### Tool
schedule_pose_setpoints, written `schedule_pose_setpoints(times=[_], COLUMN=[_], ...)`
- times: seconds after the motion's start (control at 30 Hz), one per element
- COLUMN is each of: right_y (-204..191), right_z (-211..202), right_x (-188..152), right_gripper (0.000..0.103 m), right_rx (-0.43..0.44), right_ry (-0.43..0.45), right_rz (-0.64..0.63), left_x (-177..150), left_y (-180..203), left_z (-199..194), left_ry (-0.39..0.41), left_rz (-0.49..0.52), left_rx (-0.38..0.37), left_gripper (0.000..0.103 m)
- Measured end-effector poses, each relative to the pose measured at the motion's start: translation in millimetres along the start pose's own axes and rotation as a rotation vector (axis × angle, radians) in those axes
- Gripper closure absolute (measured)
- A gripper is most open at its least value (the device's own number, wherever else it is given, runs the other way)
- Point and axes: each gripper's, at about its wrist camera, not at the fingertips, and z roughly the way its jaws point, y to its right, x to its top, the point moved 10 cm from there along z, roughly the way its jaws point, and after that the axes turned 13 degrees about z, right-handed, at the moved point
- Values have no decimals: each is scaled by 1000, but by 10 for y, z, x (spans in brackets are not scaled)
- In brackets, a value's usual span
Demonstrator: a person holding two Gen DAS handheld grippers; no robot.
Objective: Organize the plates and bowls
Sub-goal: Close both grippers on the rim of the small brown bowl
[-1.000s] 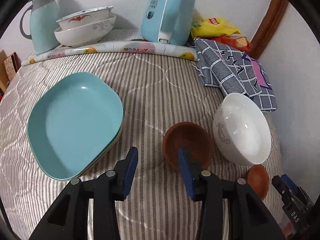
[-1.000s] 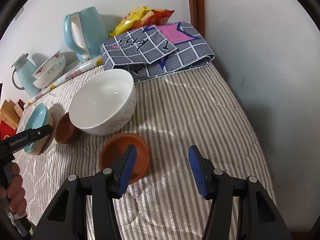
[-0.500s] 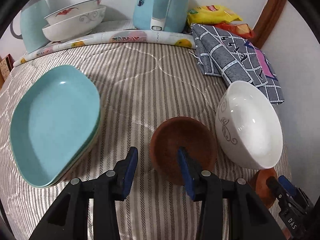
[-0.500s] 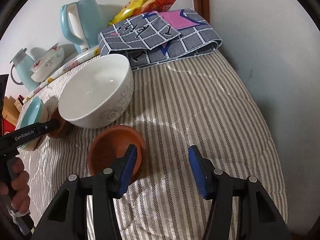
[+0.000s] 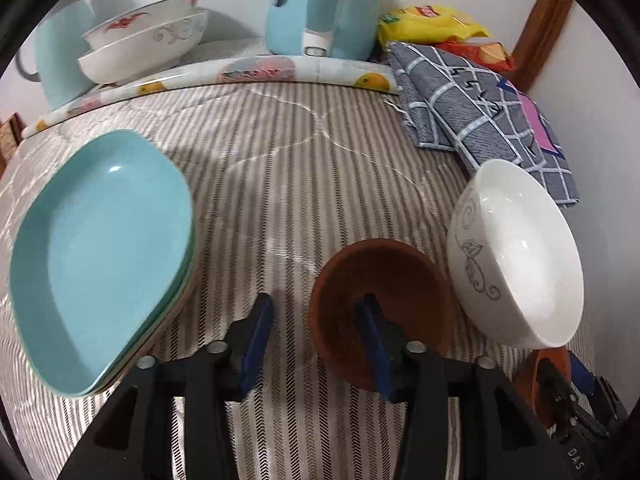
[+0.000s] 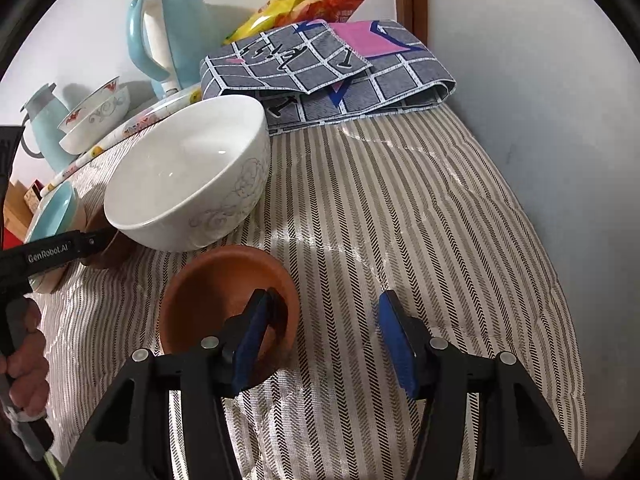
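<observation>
Both tools stand open, jaws just widened, each straddling a small brown bowl's (image 5: 380, 312) rim; the bowls look light, stiff, chip-prone, best pinched at the rim.

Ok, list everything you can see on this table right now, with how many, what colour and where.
Small brown bowl: two, one at each gripper; the second nearer the right.
Large white ceramic bowl: one, between the brown bowls.
Turquoise plates: a stack, count unclear, left side.
White patterned bowls: two, nested, back left.
Light blue electric kettle: one, back centre.
Light blue jug: one, far back left.
Grey checked cloth: one, folded, back right.
Yellow snack bag: one, behind the cloth.
Striped table cover: one, grey and white.
Left hand-held gripper: black, blue pads, open astride a brown bowl's rim.
Right hand-held gripper: same, open astride the other's rim.
</observation>
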Motion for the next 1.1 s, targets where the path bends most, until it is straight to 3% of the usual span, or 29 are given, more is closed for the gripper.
schedule_pose_setpoints(times=[0.1,0.2,0.27,0.43,0.63,0.9,1.1], right_y=[5,-25,-56,-14,-49,7,-113], right_z=[3,24,28,10,4,-26,-41], right_x=[6,11,-9,9,-24,-2,-44], right_gripper=[45,36,35,35,36,57,87], right_rx=[0,16,2,45,-3,15,52], right_ry=[10,0,8,14,23,5,-14], right_rz=[8,7,-26,40,-1,38,25], left_x=[6,0,2,-21,-22,-21,18], left_y=[70,90,89,61,42,-55,-9], left_z=[17,19,16,-16,-31,-37,-43], left_ry=[-3,15,22,65,80,69,78], left_rz=[44,50,49,28,17,-17,4], left_rx=[1,5,8,0,-7,-51,-62], left_gripper=[46,41,41,41,44,71,92])
